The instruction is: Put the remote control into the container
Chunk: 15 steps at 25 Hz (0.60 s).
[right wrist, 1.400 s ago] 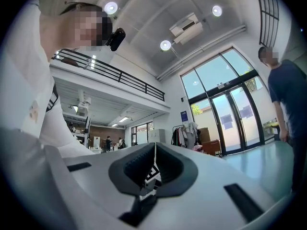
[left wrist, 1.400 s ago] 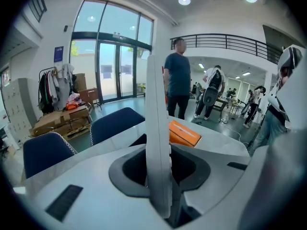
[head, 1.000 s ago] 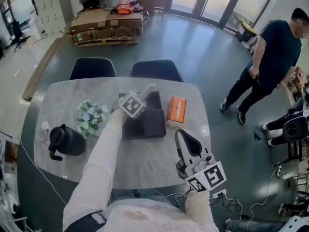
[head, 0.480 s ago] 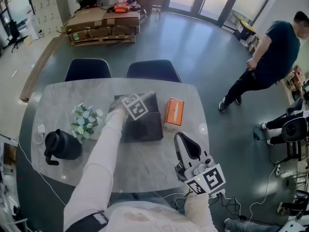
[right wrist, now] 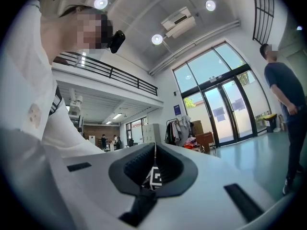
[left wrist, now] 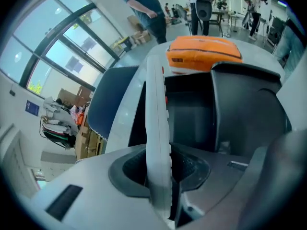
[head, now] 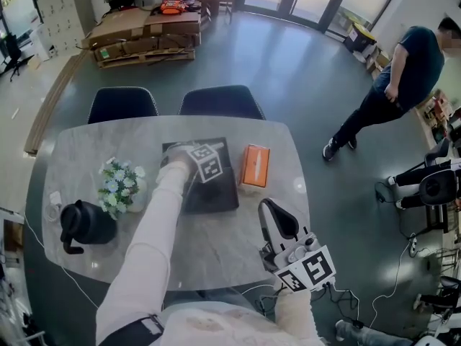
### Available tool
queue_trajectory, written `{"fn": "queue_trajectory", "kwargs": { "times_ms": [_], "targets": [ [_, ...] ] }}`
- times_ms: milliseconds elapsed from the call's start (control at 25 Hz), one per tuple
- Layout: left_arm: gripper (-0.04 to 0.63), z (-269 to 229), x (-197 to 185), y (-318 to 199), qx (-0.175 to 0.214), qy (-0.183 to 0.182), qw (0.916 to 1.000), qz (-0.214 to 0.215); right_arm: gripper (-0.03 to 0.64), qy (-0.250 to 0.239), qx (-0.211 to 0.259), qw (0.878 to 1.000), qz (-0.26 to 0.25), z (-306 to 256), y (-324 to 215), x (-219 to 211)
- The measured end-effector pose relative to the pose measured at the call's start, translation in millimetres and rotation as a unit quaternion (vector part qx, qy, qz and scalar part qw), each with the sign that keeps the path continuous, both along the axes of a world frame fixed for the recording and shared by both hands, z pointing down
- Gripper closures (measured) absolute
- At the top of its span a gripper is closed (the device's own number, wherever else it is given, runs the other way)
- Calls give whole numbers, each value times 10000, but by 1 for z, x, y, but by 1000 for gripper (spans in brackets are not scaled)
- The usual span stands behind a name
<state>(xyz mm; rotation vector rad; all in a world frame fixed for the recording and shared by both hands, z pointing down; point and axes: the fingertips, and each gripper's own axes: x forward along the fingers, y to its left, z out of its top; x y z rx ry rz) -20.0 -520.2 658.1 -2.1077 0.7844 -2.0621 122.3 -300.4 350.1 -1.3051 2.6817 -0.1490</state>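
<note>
pinched edge-on between the jaws of the left gripper (left wrist: pixel 162 174): a slim white remote control (left wrist: pixel 156 114), pads clamped on its two flat faces. held over the black container (left wrist: pixel 244 95), gripper tilted steeply down, far end of the remote reaching into the container's open dark inside. touching the container's floor or just above it: impossible to tell.

just right of the container, on the pale grey table (head: pixel 238 229): an orange tissue pack (head: pixel 255 166), lying flat, close to the container's right wall but apart from it. left of the container: a small bunch of pale flowers (head: pixel 115 184); farther left again, a black jug (head: pixel 83 225). beyond the container, pushed up to the far table edge: two dark chairs (head: pixel 122 105).

nearer than the container and off to its right, well apart from it: the right gripper (head: pixel 272 211), pointing level over the table's near part, jaws pressed together, nothing between them.

far to the right of the container, out on the floor: a person in dark clothes (head: pixel 403 78), standing.
</note>
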Motion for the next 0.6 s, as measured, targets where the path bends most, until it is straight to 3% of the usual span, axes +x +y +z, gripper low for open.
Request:
{"fn": "queue_trajectory", "kwargs": {
  "times_ms": [320,440,600],
  "targets": [
    [492,19,-10,-13,57,-1083,9933,402,598,11,-153,9998,109,13,-5,7],
    [491,27,-9,-14,-7,-1208,9912,538,598,4,-218,9997,142,19,-7,10],
    [491,32,-7,-15,-158,-1071,9920,646,598,-2,-276,9995,163,24,-10,11]
  ]
}}
